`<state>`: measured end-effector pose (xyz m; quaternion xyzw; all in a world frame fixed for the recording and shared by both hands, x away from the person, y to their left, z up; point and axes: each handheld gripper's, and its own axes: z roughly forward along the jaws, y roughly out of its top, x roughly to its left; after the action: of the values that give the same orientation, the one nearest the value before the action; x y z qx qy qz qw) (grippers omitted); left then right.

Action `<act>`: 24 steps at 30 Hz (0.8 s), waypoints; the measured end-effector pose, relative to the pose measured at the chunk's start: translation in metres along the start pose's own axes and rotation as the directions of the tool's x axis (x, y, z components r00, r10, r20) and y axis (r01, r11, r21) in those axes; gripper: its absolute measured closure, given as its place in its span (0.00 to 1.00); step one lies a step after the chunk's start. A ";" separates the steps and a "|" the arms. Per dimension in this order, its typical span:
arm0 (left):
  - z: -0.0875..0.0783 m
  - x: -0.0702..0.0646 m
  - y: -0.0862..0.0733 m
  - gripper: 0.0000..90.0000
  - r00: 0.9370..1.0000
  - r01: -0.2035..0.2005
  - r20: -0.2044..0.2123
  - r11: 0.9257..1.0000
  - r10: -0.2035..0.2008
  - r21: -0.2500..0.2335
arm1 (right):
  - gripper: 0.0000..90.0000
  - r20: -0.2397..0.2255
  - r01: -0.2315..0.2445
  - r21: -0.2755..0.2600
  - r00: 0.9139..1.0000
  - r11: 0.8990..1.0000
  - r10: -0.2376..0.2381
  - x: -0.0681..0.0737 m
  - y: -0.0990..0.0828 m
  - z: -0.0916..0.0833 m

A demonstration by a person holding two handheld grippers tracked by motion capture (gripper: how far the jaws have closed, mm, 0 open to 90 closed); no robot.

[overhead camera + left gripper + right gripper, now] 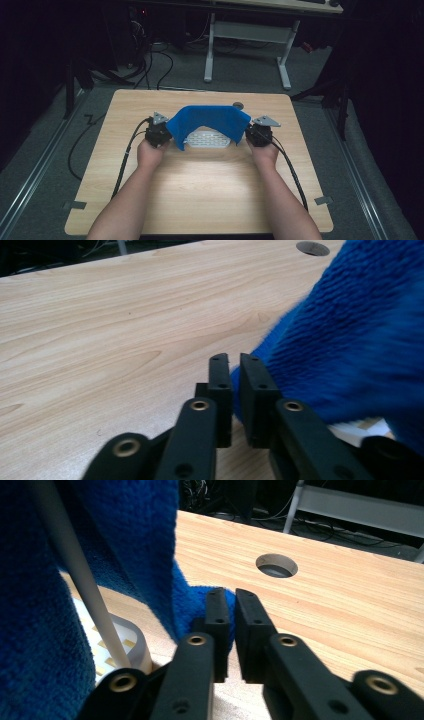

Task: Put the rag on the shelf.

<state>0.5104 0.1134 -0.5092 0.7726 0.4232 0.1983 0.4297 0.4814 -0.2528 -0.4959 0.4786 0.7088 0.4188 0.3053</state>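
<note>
Both the left gripper (pixel 161 131) and right gripper (pixel 256 131) pinch corners of the blue towel (pixel 209 121) stretched above the white tray (pixel 207 141) — only thin edges are held, so uneven pulling likely slips one free.

My left tool (pixel 161 131) and right tool (pixel 257 131) sit level and well apart, jaws nearly closed, each pinching a blue cloth (pixel 210 121) corner.
</note>
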 end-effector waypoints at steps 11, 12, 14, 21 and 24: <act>-0.007 0.001 -0.004 0.76 0.999 0.030 -0.026 1.000 -0.030 -0.002 | 0.76 0.035 -0.019 0.001 0.999 1.000 0.019 -0.007 0.003 -0.011; -0.008 0.000 -0.005 0.75 0.999 0.030 -0.029 1.000 -0.030 -0.004 | 0.76 0.035 -0.025 -0.005 0.999 1.000 0.025 -0.007 0.003 -0.013; -0.009 0.000 -0.007 0.73 0.999 0.028 -0.039 1.000 -0.029 -0.004 | 0.77 0.036 -0.037 -0.009 0.999 0.999 0.038 -0.009 0.002 -0.015; -0.010 -0.003 -0.013 0.72 0.999 0.024 -0.038 1.000 -0.024 0.004 | 0.75 0.058 -0.041 0.009 0.998 0.999 0.040 -0.015 -0.003 -0.021; -0.010 -0.003 -0.015 0.72 0.999 0.025 -0.043 1.000 -0.025 0.007 | 0.75 0.065 -0.045 0.003 0.997 0.999 0.045 -0.018 -0.005 -0.023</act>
<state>0.4948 0.1202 -0.5158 0.7644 0.4426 0.2079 0.4203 0.4661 -0.2772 -0.4895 0.5082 0.6885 0.4085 0.3176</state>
